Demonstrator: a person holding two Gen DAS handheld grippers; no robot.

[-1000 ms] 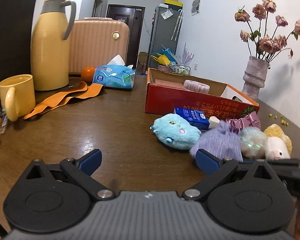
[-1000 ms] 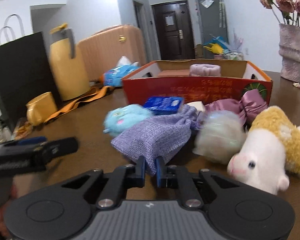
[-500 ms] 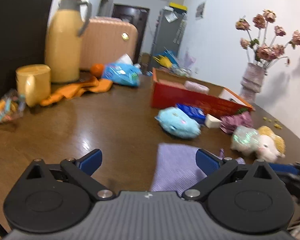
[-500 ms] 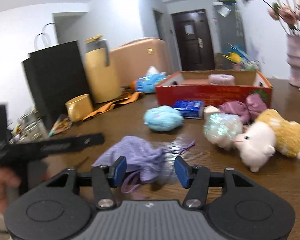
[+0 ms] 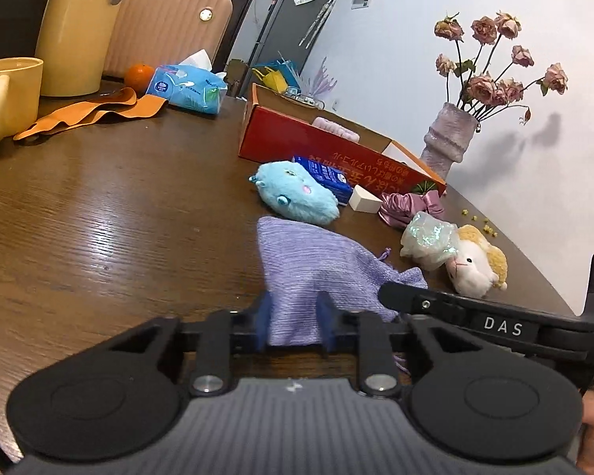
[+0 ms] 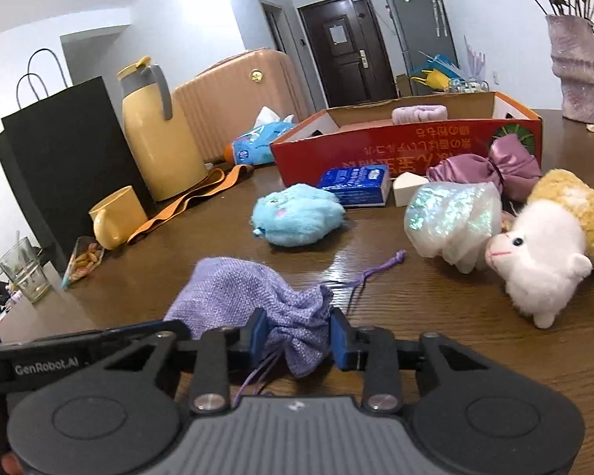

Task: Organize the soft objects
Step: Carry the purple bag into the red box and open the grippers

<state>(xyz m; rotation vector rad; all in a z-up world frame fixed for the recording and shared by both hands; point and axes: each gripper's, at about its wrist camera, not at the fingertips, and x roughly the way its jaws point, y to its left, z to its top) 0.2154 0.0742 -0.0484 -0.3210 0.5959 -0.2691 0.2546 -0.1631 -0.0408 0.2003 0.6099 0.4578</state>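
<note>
both my left gripper (image 5: 293, 326) and my right gripper (image 6: 299, 340) are clamped on the lilac woven drawstring pouch (image 6: 253, 308), lying near the front edge of the brown wooden table (image 5: 111, 217), so pulling unevenly could slip the loose fabric free or snag its dangling cord (image 6: 376, 271).

Each gripper, left (image 5: 293, 324) and right (image 6: 299, 336), has a ribbed grey housing, two black round discs, black linkages with silver screws and blue fingers (image 6: 257, 334). White lettering reads "DAS" and "GenRobot.AI". Bare skin shows at the edges.
</note>
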